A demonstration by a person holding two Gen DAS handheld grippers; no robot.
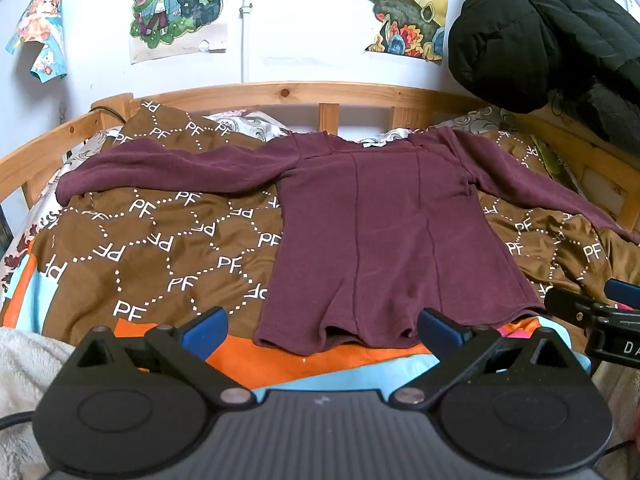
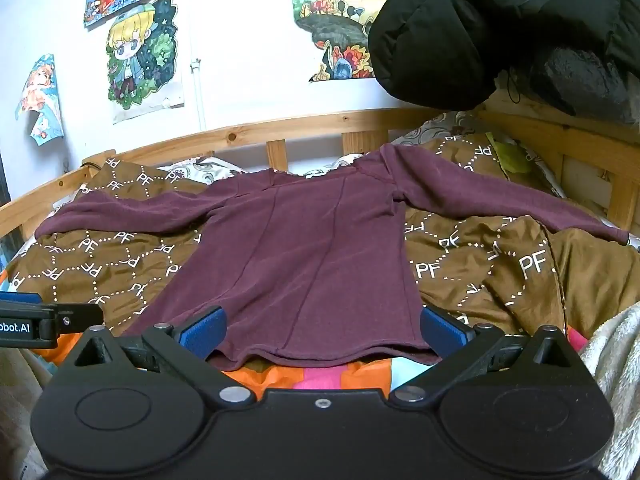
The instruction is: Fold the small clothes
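Note:
A maroon long-sleeved top lies flat on the bed, hem toward me, both sleeves spread out to the sides. It also shows in the right wrist view. My left gripper is open and empty, just short of the hem, toward its left half. My right gripper is open and empty, its blue pads at either side of the hem's right half. The right gripper's fingers show at the right edge of the left wrist view. The left gripper's side shows at the left edge of the right wrist view.
The top rests on a brown "PF"-patterned cover over an orange, blue and pink sheet. A wooden bed rail runs behind it. A black puffer jacket hangs at the upper right. A fleecy white blanket lies at the near sides.

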